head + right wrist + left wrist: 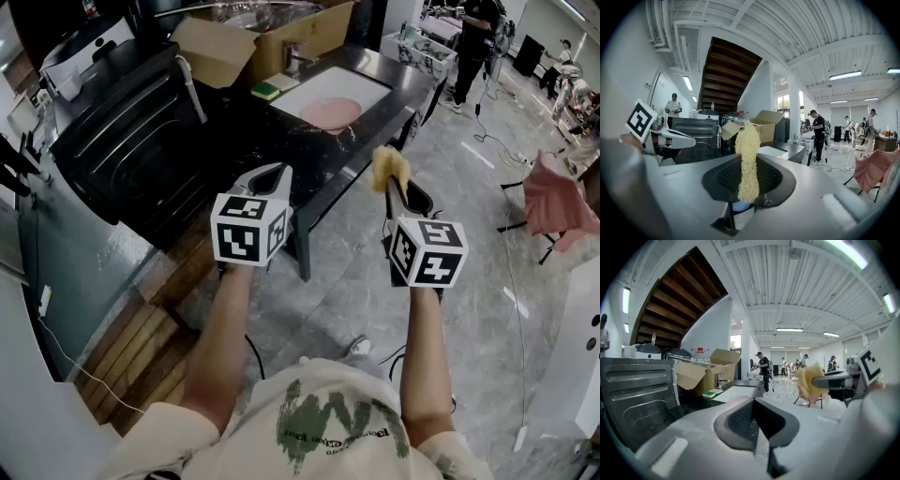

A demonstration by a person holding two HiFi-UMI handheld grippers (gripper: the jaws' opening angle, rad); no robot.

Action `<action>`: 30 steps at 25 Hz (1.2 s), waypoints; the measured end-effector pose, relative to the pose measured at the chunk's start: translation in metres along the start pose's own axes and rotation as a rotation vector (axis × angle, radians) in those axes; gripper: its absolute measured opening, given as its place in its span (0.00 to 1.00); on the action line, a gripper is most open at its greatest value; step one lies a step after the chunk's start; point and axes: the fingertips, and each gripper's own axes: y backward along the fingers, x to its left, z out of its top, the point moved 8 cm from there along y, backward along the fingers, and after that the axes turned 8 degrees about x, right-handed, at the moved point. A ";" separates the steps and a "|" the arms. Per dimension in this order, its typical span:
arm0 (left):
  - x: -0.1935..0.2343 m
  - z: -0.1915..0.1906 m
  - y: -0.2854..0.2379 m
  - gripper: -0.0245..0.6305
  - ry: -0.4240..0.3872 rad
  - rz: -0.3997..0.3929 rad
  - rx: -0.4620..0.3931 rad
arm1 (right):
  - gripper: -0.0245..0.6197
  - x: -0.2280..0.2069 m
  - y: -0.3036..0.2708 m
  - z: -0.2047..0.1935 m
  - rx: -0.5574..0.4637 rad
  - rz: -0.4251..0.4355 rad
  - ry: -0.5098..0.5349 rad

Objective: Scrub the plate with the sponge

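Right gripper view shows the right gripper (pixel 749 161) clamping a yellow fibrous sponge (pixel 747 136). The left gripper (pixel 753 401) is closed, holding nothing.

Both gripper views reach me bright and even: ceiling strip lights (pixel 790 329) far beyond and above the jaws carry the room, and one strip up and to the right of the left gripper (pixel 754 405) blows out white. The fisheye bends the beams and blacks the corners. Close to the lens the grey jaw bodies go soft, while the yellow sponge (pixel 748 140) pinched in the right gripper (pixel 749 166) reads crisp. My head view is dimmer; the black counter (pixel 253 131) ahead of the jaws swallows detail, and the pale floor (pixel 487 216) shines softly.
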 end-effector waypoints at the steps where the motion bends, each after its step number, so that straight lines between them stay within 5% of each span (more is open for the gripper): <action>1: -0.001 0.001 -0.004 0.04 -0.002 -0.001 0.002 | 0.13 -0.003 -0.002 0.000 0.001 0.002 -0.002; 10: -0.022 0.014 -0.050 0.04 0.003 -0.005 0.023 | 0.13 -0.047 -0.027 -0.003 0.007 0.035 -0.018; 30: -0.109 0.094 -0.226 0.04 0.051 0.107 0.042 | 0.13 -0.245 -0.124 0.026 0.020 0.188 0.010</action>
